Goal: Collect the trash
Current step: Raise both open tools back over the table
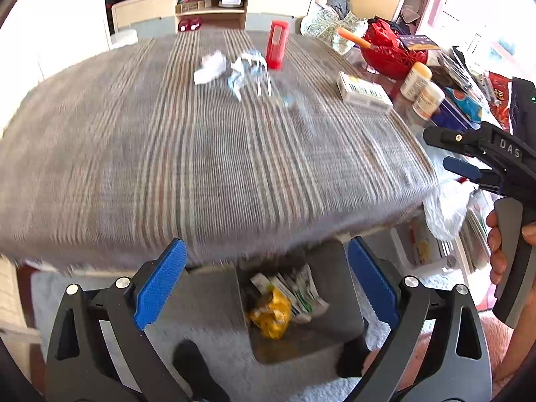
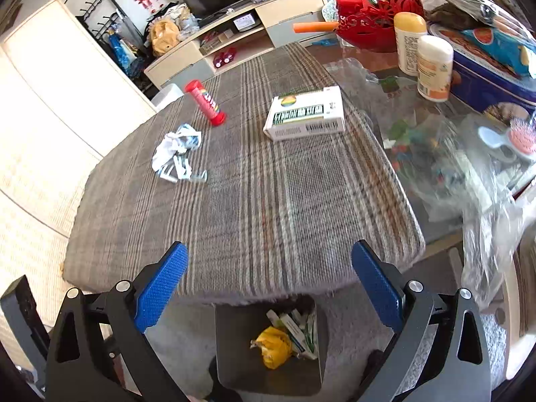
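A crumpled white paper (image 1: 209, 67) and a crumpled blue-and-white wrapper (image 1: 248, 73) (image 2: 176, 152) lie far out on the striped tablecloth (image 1: 201, 167) (image 2: 284, 207). A red tube (image 1: 277, 44) (image 2: 205, 102) and a white medicine box (image 1: 363, 92) (image 2: 306, 114) sit beyond them. Below the table's near edge stands a dark bin (image 1: 214, 294) (image 2: 234, 335) holding a yellow wrapper (image 1: 269, 315) (image 2: 273, 350) and white packets. My left gripper (image 1: 266, 258) hangs open above the bin, with nothing held. My right gripper (image 2: 269, 251) (image 1: 440, 150) is open and holds nothing too.
The table's right side is crowded: two white bottles (image 2: 433, 67), a red basket (image 2: 368, 16), a blue tin (image 2: 495, 67) and clear plastic bags (image 2: 452, 174). A low TV cabinet (image 1: 214, 3) stands behind the table. A person's hand (image 1: 499, 254) grips the right tool's handle.
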The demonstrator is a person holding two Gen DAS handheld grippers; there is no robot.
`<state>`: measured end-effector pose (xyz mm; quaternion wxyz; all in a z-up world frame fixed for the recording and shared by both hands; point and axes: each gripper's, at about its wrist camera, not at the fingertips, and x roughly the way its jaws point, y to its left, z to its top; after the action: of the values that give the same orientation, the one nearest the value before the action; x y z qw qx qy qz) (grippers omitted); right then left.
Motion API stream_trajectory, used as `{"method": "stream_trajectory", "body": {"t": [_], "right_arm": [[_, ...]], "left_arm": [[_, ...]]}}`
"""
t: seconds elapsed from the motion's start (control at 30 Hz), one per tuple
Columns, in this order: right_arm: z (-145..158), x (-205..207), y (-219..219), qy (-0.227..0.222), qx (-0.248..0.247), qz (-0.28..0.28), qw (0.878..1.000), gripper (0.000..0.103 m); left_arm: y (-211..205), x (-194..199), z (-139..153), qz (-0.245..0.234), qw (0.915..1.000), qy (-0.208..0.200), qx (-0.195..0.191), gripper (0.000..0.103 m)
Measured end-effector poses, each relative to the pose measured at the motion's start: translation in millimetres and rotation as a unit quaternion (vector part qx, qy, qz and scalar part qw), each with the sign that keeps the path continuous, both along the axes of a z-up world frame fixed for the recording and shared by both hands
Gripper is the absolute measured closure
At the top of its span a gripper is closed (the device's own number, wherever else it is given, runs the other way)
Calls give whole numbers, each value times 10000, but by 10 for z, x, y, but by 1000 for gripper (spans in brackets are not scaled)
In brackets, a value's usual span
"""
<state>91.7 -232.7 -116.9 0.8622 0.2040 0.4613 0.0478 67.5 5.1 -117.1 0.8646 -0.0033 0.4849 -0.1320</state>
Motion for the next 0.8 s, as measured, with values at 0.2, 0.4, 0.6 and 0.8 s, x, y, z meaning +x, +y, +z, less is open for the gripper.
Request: {"method": "stream_trajectory", "body": {"t": [0.2,0.4,0.6,0.8], "right_arm": [[-95,371,-134,3,-368,-71,9993,8],[-350,697,-344,173,-770,-311,9964,9],[-509,1044,-419,234,-858,-329,9955,9],[-573,1341,-341,162,-1554,-187,9875,9]], "left_arm": [[-92,482,165,29,9999,-123,-29,11],[-192,902,172,-14,9997,-87,-248,11],[-380,1240,105,-129,9995,-33,-278,11],[-525,1600,110,-115,9996,-125,-206,11]]}}
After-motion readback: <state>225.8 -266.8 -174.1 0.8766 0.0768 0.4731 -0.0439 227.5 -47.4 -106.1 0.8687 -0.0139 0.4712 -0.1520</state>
